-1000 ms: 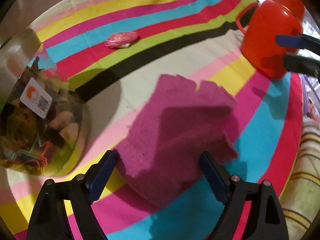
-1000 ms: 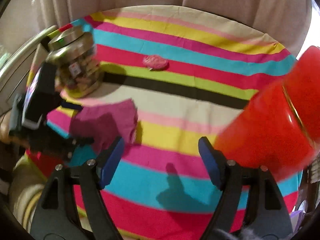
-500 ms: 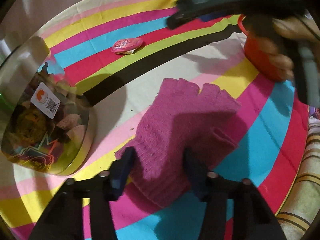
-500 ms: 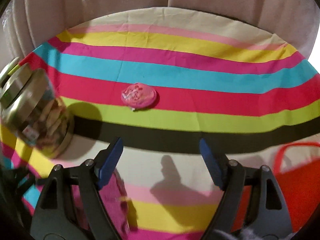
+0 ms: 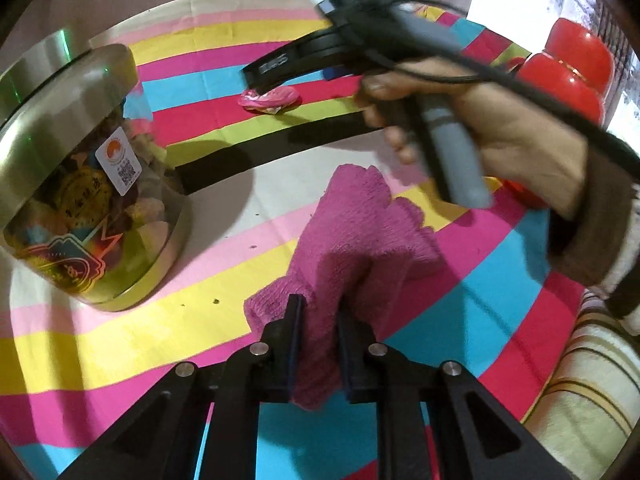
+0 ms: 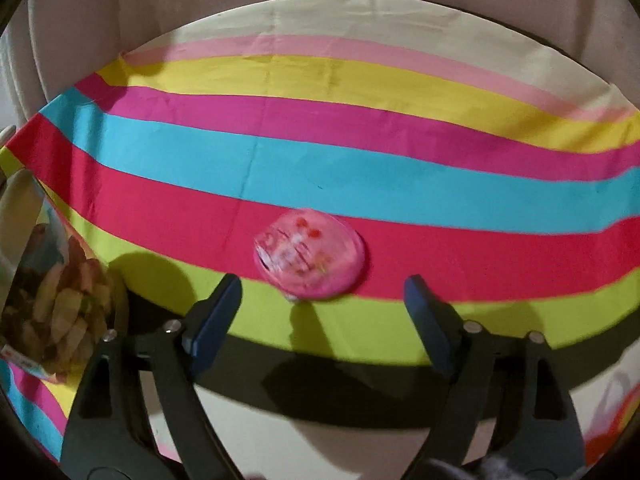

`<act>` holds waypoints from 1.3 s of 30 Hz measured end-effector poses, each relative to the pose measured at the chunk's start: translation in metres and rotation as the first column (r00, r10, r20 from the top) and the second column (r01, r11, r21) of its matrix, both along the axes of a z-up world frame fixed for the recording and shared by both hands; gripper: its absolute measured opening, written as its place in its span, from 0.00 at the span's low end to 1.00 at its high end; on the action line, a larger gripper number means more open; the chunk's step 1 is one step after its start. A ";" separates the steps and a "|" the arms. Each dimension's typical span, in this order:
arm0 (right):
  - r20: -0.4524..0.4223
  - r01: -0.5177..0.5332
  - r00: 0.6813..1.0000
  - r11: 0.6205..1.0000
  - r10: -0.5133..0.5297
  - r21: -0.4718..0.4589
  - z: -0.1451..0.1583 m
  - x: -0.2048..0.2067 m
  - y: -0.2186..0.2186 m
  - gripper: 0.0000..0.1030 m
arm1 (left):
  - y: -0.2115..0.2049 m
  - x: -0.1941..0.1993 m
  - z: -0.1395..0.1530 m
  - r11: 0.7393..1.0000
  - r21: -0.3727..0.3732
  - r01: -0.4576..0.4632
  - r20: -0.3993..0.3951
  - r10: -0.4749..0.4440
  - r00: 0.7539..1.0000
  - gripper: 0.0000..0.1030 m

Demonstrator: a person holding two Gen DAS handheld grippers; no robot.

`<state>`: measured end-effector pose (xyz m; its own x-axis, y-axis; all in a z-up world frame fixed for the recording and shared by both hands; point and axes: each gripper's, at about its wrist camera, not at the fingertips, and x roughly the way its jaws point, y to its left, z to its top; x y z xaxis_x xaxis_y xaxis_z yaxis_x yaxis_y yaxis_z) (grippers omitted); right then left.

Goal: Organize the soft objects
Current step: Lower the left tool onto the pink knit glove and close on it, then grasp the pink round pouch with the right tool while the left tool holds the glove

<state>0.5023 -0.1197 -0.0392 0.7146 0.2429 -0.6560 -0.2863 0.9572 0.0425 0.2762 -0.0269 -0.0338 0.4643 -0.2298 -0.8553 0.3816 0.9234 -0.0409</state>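
Lay bunched and knitted, a magenta glove, near the middle of the table, cuff pinched in the closing left tool. Hovered spreading, empty, the right tool, just short of a round pink pouch. Stretched beneath, a bright striped cloth, pale curtain beyond.

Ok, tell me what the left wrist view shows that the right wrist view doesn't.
Only the left wrist view: the left gripper closing on the magenta knit glove, and the person's hand.

Only the right wrist view: the right gripper with its jaws opening, nothing between them.

Both: the pink round packet, the snack jar and the striped cloth.
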 end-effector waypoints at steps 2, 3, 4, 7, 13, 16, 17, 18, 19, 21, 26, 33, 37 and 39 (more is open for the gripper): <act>-0.003 -0.010 1.000 1.000 0.010 -0.002 -0.003 0.009 0.002 0.86 | 0.002 -0.004 0.005 0.999 -0.039 -0.022 -0.003 0.021 1.000 0.16; -0.017 -0.003 1.000 1.000 0.003 -0.005 -0.005 0.016 0.003 0.87 | 0.004 -0.008 0.008 0.997 -0.063 -0.033 -0.004 0.033 0.999 0.16; -0.030 -0.006 1.000 1.000 0.006 -0.003 -0.007 0.020 0.003 0.87 | 0.005 -0.010 0.011 0.996 -0.072 -0.043 -0.002 0.043 0.999 0.16; -0.058 -0.037 0.998 0.999 0.037 -0.011 -0.013 0.032 0.010 0.87 | 0.007 -0.018 0.017 0.994 -0.085 -0.072 0.006 0.073 0.997 0.15; -0.072 -0.029 0.997 0.997 0.024 -0.071 -0.024 0.041 0.020 0.75 | 0.021 -0.024 0.021 0.979 -0.106 -0.175 -0.002 0.176 0.984 0.15; -0.056 -0.045 0.998 0.997 0.041 -0.063 -0.026 0.032 0.020 0.74 | 0.030 -0.025 0.021 0.966 -0.123 -0.227 -0.011 0.227 0.974 0.15; -0.049 -0.044 0.998 0.996 0.040 -0.073 -0.027 0.027 0.020 0.74 | 0.034 -0.025 0.021 0.959 -0.139 -0.248 -0.016 0.248 0.969 0.15; -0.045 -0.042 0.998 0.996 0.038 -0.076 -0.028 0.022 0.017 0.73 | 0.036 -0.025 0.022 0.954 -0.148 -0.260 -0.017 0.260 0.965 0.16; -0.038 -0.038 0.999 0.997 0.035 -0.073 -0.028 0.015 0.014 0.73 | 0.038 -0.026 0.024 0.950 -0.151 -0.273 -0.011 0.275 0.961 0.15; -0.021 -0.029 0.999 0.997 0.028 -0.073 -0.027 0.000 0.008 0.73 | 0.039 -0.028 0.027 0.944 -0.152 -0.293 0.002 0.297 0.955 0.16; 0.012 0.003 1.000 0.997 -0.002 -0.079 -0.019 -0.041 -0.008 0.73 | 0.044 -0.037 0.036 0.925 -0.179 -0.336 0.011 0.344 0.939 0.15; 0.076 0.056 0.996 0.993 -0.049 -0.100 0.005 -0.116 -0.028 0.73 | 0.046 -0.052 0.046 0.903 -0.212 -0.372 0.020 0.385 0.923 0.15; 0.093 0.075 0.993 0.994 -0.067 -0.081 0.017 -0.156 -0.038 0.73 | 0.044 -0.062 0.051 0.893 -0.232 -0.385 0.026 0.401 0.916 0.15; 0.100 0.079 0.992 0.994 -0.071 -0.074 0.023 -0.176 -0.042 0.73 | 0.043 -0.072 0.055 0.887 -0.243 -0.392 0.027 0.410 0.912 0.15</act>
